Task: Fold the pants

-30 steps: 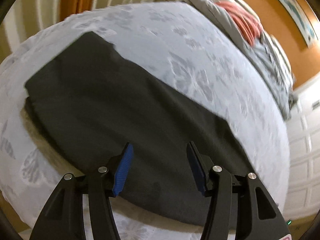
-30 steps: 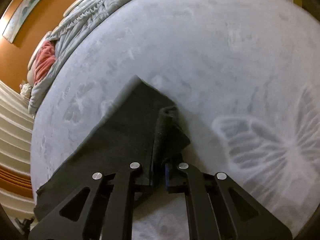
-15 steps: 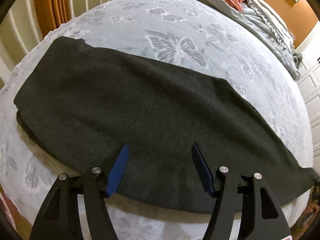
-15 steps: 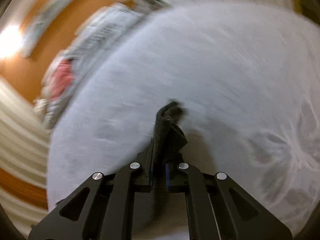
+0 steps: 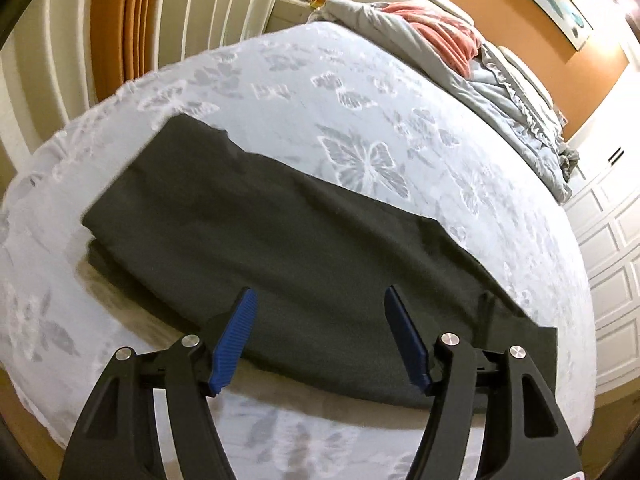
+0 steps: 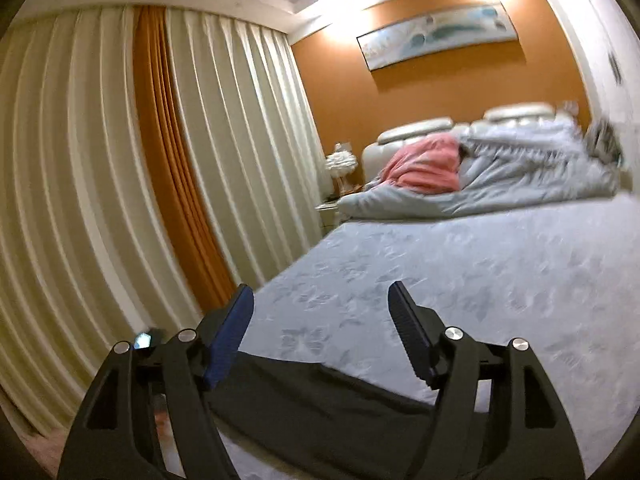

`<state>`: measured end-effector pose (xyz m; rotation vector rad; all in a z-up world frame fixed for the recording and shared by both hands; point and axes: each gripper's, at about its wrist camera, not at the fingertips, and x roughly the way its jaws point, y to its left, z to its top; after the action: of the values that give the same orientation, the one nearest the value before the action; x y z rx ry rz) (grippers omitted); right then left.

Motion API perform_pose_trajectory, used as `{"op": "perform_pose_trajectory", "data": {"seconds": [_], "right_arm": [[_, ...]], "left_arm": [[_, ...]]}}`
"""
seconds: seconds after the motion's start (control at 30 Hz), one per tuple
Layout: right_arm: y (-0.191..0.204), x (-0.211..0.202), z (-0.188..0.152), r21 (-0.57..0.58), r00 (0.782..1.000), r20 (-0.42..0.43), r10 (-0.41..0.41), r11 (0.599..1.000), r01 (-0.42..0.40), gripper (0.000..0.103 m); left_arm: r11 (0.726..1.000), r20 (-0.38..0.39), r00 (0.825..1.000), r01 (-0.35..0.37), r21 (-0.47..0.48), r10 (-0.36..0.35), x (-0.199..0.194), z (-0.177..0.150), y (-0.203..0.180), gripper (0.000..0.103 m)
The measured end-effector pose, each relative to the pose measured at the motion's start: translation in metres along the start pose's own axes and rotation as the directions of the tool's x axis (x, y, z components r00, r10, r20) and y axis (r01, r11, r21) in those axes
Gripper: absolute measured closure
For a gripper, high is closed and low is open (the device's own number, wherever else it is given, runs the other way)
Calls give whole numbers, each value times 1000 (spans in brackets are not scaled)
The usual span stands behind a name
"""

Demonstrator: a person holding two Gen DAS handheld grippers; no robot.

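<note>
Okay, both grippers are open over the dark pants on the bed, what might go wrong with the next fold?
1. The pants lie doubled, with a lower layer peeking out at the wide end. A pinch by the left gripper there may catch only the top layer, so the fold separates.
2. The right gripper points toward the headboard, with little of the pants in its view, so its next grab may land off the edge.
</note>
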<state>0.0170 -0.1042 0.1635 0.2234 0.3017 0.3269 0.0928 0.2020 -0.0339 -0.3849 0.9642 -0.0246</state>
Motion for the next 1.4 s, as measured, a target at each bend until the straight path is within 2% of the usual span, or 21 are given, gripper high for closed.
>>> {"op": "perform_pose_trajectory", "data": {"seconds": [0.1, 0.17, 0.23, 0.27, 0.37, 0.47, 0.57, 0.63, 0.67, 0.7, 0.73, 0.87, 0.9, 0.93, 0.97, 1.07, 1.1, 1.17, 1.23, 1.27, 1.4], "right_arm": [[-13, 25, -28, -38, 989, -97, -109, 994, 105, 29], [-27, 57, -57, -66, 959, -224, -174, 984, 164, 29], [-36, 83, -85, -103, 911, -342, -230, 973, 207, 31], [-36, 99, -104, -117, 880, -417, -228, 973, 197, 32], [-26, 135, -138, -118, 827, -535, -174, 984, 131, 32], [2, 154, -167, -111, 786, -606, -125, 991, 72, 32], [25, 168, -195, -174, 749, -641, -165, 982, 67, 32], [28, 182, -210, -208, 714, -670, -203, 975, 81, 62], [25, 183, -213, -189, 715, -672, -192, 978, 86, 70], [25, 184, -209, -183, 727, -659, -192, 979, 93, 91], [28, 185, -203, -194, 731, -649, -209, 975, 106, 91], [59, 172, -165, -170, 834, -534, -137, 984, 53, 90], [65, 174, -164, -169, 840, -529, -123, 985, 38, 82], [69, 178, -167, -165, 835, -540, -109, 986, 22, 64], [70, 186, -175, -176, 817, -566, -112, 984, 13, 58], [58, 177, -168, -187, 828, -538, -160, 980, 67, 58], [47, 167, -157, -163, 841, -516, -161, 983, 88, 54], [28, 148, -137, -133, 859, -471, -202, 979, 157, 27], [4, 127, -126, -101, 865, -434, -251, 968, 230, 21], [-11, 117, -121, -80, 857, -433, -281, 959, 273, 21], [-59, 103, -113, -1, 808, -475, -349, 918, 396, 15]], "left_arm": [[1000, 12, 1000, -21, 0, 21, -4, 0, 11, 33], [1000, 9, 1000, -16, -25, 17, -5, 0, 19, 33], [999, 7, 1000, -8, -48, 8, -7, 0, 26, 33], [999, 9, 1000, -3, -53, 4, -9, -1, 27, 33], [999, 18, 1000, 0, -40, 1, -12, -2, 23, 33], [1000, 19, 1000, 2, -19, -2, -12, -4, 19, 33], [1000, 3, 1000, 16, -17, -16, -11, -5, 20, 33], [999, -14, 999, 28, -31, -29, -9, -6, 24, 33], [998, -22, 999, 38, -41, -39, -9, -5, 27, 33], [997, -28, 998, 54, -59, -56, -9, -5, 31, 33], [995, -26, 997, 64, -79, -66, -10, -4, 37, 33], [991, 2, 999, 51, -125, -51, -16, 1, 53, 33], [989, 5, 999, 47, -138, -46, -16, 3, 58, 32], [986, 5, 999, 49, -161, -49, -16, 6, 64, 31], [981, 5, 998, 60, -186, -60, -16, 7, 70, 30], [920, 56, 988, 157, -360, -147, -24, 13, 111, 29], [871, 89, 978, 210, -444, -190, -27, 13, 132, 26], [783, 129, 966, 256, -567, -223, -25, 8, 165, 23], [726, 115, 969, 239, -645, -217, -16, 4, 187, 23], [708, 91, 970, 228, -668, -226, -6, 1, 194, 23], [703, 35, 968, 205, -681, -248, 22, -6, 191, 23]]}}
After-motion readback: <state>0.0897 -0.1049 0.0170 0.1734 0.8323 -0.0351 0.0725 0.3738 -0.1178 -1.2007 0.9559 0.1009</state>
